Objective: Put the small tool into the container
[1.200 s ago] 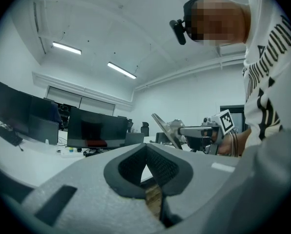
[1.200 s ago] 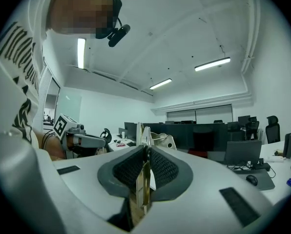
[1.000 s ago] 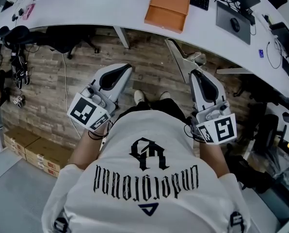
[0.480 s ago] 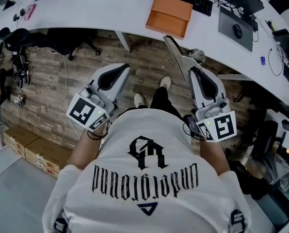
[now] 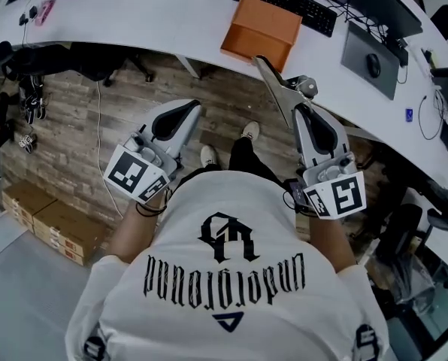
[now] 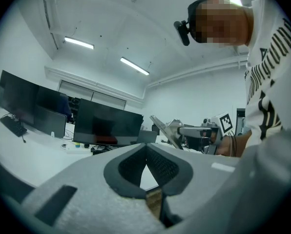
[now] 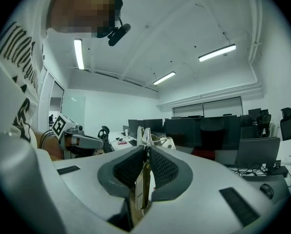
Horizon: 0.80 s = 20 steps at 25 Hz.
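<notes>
A curved white desk (image 5: 171,13) runs above a wood-plank floor (image 5: 134,104) in the head view. A metal tool (image 5: 278,87) juts forward from the fingertips of the right gripper (image 5: 304,113). Its far end points toward the orange container (image 5: 261,30), which sits on the desk ahead of those fingertips. The left gripper (image 5: 183,110) points over the floor, with the container ahead and to the right of its fingertips. In the left gripper view, its pads (image 6: 160,162) meet with nothing between them, and dark monitors (image 6: 106,126) stand beyond. In the right gripper view, the right pads (image 7: 162,167) are clamped on the tool, which reaches past the fingertips.
</notes>
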Tool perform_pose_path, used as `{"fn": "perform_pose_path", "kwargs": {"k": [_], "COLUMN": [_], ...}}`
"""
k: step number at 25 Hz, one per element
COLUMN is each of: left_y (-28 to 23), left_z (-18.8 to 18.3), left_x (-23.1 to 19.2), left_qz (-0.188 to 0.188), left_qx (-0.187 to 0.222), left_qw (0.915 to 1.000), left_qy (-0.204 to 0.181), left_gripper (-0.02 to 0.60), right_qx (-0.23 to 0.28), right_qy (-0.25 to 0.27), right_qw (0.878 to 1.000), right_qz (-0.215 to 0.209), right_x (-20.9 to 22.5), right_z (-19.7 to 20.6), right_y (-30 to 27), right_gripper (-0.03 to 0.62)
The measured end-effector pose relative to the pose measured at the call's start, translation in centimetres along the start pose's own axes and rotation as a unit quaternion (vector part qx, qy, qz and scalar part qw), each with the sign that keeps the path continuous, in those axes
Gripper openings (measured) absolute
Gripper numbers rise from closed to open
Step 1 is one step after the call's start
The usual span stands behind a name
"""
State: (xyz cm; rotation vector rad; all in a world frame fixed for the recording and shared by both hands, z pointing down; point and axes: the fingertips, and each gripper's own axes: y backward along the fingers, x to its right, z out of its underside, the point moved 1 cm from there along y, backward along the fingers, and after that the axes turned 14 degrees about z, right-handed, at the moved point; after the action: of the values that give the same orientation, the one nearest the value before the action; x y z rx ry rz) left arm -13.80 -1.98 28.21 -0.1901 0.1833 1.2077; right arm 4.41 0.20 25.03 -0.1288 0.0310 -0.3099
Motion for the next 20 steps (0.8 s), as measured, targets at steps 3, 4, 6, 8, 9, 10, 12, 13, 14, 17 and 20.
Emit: {"fn": "perform_pose_path", "kwargs": {"k": [3,4,6,8,9,10,12,13,14,17,20], "left_y": [-2.5,-3.4,-5.3,-7.1,-8.0,-8.9,-10.4,-11.1,-11.6,-13.2,-14.3], "left_z": [0.0,-0.2,-0.5,-0.8,-1.0,-1.1,-1.3,-1.3,-1.4,-1.4,-1.3], "left_x": [-1.4,-1.8,-2.6,-3.2,-3.4,-3.6,-3.8,-3.9,-4.0,-4.0,-3.9], "left_qz": [-0.006,-0.009,-0.014,-0.018,-0.019,-0.021,-0.026,-0.029,-0.031,-0.034,-0.032], "left_qx": [-0.004,-0.004,-0.003,-0.002,-0.001,0.000,0.002,0.004,0.005,0.004,0.000], "left_qw": [1.0000,0.9999,0.9999,0.9998,0.9998,0.9998,0.9997,0.9996,0.9995,0.9994,0.9995], "left_qy": [0.005,0.005,0.004,0.002,0.001,-0.001,-0.003,-0.004,-0.005,-0.006,-0.008], "left_gripper": [0.014,0.012,0.014,0.014,0.014,0.014,0.012,0.012,0.014,0.014,0.014], "right_qx": [-0.008,-0.011,-0.012,-0.013,-0.013,-0.012,-0.009,-0.007,-0.006,-0.004,-0.004], "right_qy": [-0.002,-0.002,-0.001,0.000,0.000,0.001,0.002,0.003,0.005,0.008,0.007], "right_qw": [1.000,1.000,1.000,1.000,1.000,1.000,1.000,1.000,1.000,0.999,0.999], "right_qz": [-0.005,-0.006,-0.010,-0.013,-0.015,-0.016,-0.020,-0.022,-0.024,-0.031,-0.034], "right_x": [2.6,3.5,5.5,7.4,8.4,9.3,10.9,11.6,12.2,13.7,14.7], "right_z": [0.4,0.5,0.7,0.7,0.7,0.6,0.5,0.4,0.4,0.4,0.5], "right_y": [-1.7,-2.2,-3.0,-3.7,-4.0,-4.2,-4.5,-4.6,-4.7,-5.1,-5.4], "right_gripper": [0.046,0.046,0.046,0.046,0.046,0.046,0.044,0.044,0.044,0.044,0.043]}}
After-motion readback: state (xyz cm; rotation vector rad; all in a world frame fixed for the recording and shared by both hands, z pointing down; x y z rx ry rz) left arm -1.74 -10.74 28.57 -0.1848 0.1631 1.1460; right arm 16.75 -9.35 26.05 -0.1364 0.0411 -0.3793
